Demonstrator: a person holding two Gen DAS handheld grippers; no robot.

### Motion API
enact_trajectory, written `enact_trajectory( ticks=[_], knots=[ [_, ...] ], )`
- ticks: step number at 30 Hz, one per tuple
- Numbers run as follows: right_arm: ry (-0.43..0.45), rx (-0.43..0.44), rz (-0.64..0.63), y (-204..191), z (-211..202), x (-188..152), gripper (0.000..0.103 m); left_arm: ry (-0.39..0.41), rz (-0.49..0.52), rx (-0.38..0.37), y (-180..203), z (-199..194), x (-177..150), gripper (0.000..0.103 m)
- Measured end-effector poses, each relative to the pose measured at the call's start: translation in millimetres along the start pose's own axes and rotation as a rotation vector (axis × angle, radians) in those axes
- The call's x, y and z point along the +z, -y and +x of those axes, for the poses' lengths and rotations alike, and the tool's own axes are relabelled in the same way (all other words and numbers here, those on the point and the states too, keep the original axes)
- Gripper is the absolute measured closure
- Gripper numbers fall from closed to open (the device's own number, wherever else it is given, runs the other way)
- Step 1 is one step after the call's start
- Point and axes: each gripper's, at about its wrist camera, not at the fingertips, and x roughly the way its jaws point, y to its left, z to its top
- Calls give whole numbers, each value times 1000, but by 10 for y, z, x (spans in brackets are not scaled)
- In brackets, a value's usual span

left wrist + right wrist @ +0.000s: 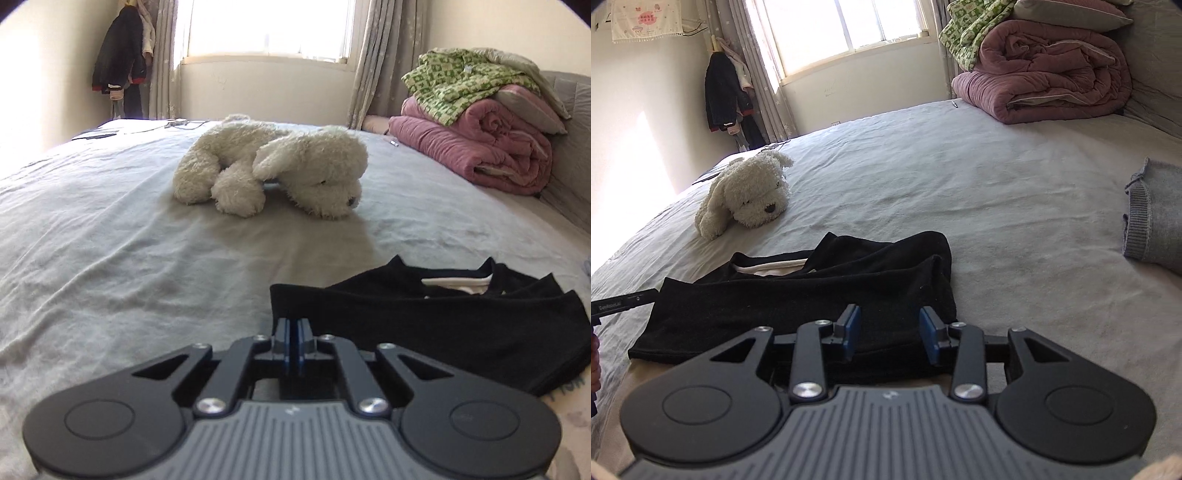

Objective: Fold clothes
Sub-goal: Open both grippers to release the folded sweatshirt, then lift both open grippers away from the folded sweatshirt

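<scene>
Both fingers point(929, 334) above black garment point(812, 295)

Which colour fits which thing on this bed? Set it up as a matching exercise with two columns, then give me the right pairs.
Things:
1. stuffed dog
2. garment in front of the grippers
3. rolled quilt
4. knitted sweater at the right edge

Colours:
A. grey
B. black
C. white
D. dusty pink

Pairs: 1-C, 2-B, 3-D, 4-A
</scene>
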Motion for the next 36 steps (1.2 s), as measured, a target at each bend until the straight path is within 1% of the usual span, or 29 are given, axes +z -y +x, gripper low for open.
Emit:
enact_trajectory(
  ticks=[1, 2, 4, 6, 8, 9, 11, 13, 15, 16, 19, 22, 25, 29, 30, 31, 32, 33, 36],
  knots=[
    [-2, -1, 10, 26, -44, -9, 62, 0, -17, 15, -48, 35, -13, 97],
    [-4, -2, 18, 55, -105, -19, 61, 2, -55, 15, -105, 25, -12, 97],
    [-3, -6, 29, 113, -220, -38, 56, -18, -130, 7, -181, -60, -5, 97],
    [-2, -14, 44, 163, -319, -66, 52, -13, -161, -7, -178, -221, -55, 95],
    [-14, -19, 68, 212, -393, -95, 51, -8, -193, -16, -151, -409, -149, 92],
    [-36, -21, 86, 231, -413, -109, 50, -8, -203, -18, -128, -500, -204, 91],
    [-82, -24, 119, 263, -453, -138, 48, -16, -208, -13, -73, -667, -326, 88],
    [-158, -25, 135, 252, -492, -182, 48, -31, -206, -1, -29, -828, -457, 86],
    [-229, -26, 148, 239, -542, -230, 47, -49, -202, -6, -11, -963, -555, 83],
    [-248, -33, 141, 228, -604, -264, 47, -62, -199, -9, 0, -1030, -603, 80],
    [-269, -42, 125, 229, -829, -395, 47, -86, -160, -10, 73, -1241, -747, 79],
    [-276, -49, 132, 269, -1028, -530, 47, -110, -125, -30, 131, -1433, -876, 79],
    [-278, -52, 136, 321, -1212, -696, 47, -149, -131, -79, 114, -1581, -1000, 80],
    [-326, -35, 131, 406, -1346, -893, 46, -218, -199, -185, -11, -1731, -1189, 80],
    [-338, -14, 121, 417, -1380, -909, 42, -233, -221, -210, -49, -1765, -1235, 80],
    [-350, 9, 114, 432, -1412, -927, 33, -249, -246, -235, -94, -1796, -1281, 80],
    [-363, 40, 114, 459, -1442, -951, 29, -264, -271, -260, -140, -1826, -1326, 80],
    [-372, 63, 116, 494, -1474, -978, 28, -280, -297, -285, -185, -1857, -1372, 80],
    [-381, 100, 160, 622, -1585, -1022, 28, -329, -386, -366, -324, -1931, -1508, 79]
  ],
)
